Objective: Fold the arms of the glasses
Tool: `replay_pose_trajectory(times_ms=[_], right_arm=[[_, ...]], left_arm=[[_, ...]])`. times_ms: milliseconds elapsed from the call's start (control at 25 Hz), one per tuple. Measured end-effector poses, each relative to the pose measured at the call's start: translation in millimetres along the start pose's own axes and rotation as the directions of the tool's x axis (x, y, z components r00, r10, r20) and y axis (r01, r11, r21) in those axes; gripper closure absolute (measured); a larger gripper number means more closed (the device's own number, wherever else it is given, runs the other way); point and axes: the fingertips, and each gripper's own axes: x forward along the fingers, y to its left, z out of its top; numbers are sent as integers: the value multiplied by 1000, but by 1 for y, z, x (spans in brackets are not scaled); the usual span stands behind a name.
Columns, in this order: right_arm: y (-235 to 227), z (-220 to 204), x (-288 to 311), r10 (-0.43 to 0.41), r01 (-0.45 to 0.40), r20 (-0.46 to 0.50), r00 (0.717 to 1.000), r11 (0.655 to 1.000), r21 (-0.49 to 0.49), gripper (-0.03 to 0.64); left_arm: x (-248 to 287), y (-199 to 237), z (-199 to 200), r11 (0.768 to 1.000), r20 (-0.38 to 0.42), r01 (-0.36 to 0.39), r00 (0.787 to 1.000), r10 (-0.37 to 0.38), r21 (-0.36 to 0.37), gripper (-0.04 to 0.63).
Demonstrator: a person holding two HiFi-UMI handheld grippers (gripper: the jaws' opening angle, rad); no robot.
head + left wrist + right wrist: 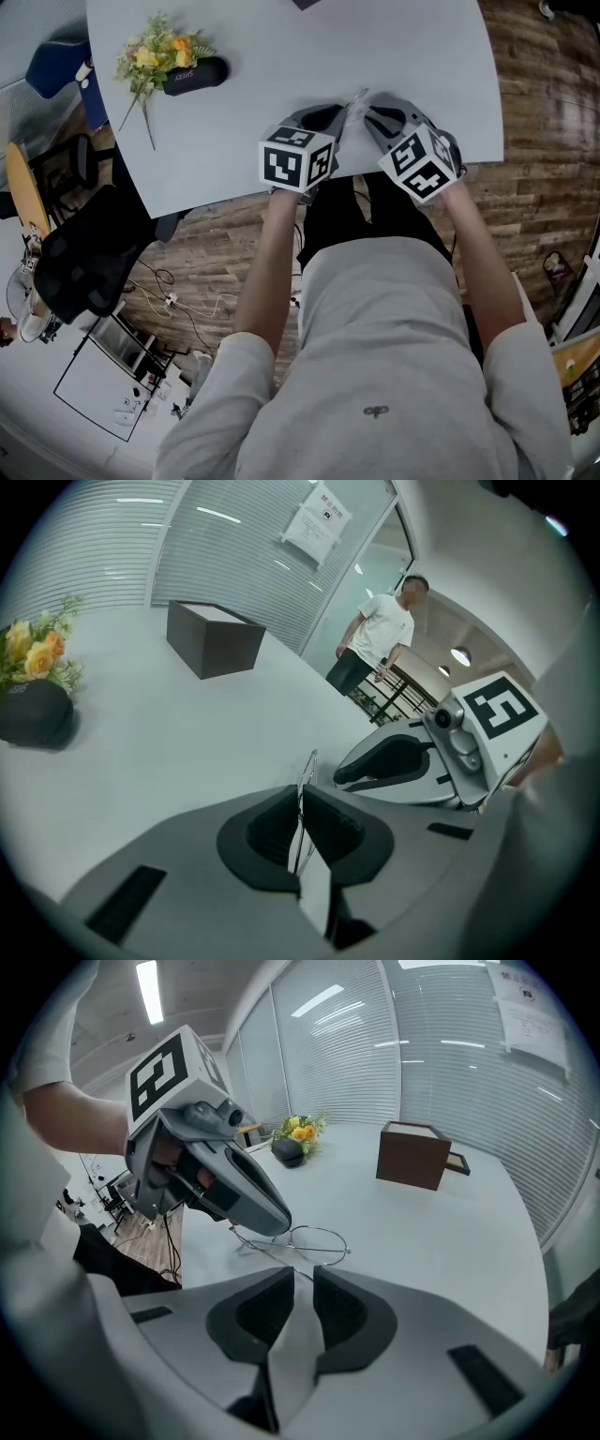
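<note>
Thin wire-framed glasses lie on the white table, close to its near edge, between my two grippers. My left gripper is shut on the frame's rim, which stands edge-on between its pads. In the right gripper view it covers the frame's left end. My right gripper sits just in front of the glasses with its jaws a little apart. One thin arm runs from the frame into that gap, with no pad seen pressing on it. In the head view the glasses show only as a pale sliver between the grippers.
A black case with a bunch of yellow flowers lies at the table's far left. A brown box stands farther back. A person stands beyond the table. An office chair is at the left on the wood floor.
</note>
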Motion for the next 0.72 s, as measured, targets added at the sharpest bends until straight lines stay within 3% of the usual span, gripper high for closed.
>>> replay_pose_trajectory(times_ms=[720], right_arm=[[1, 7, 4, -27, 26, 18, 999, 999, 37, 555]], left_arm=[[-2, -11, -7, 999, -9, 51, 999, -51, 5, 565]])
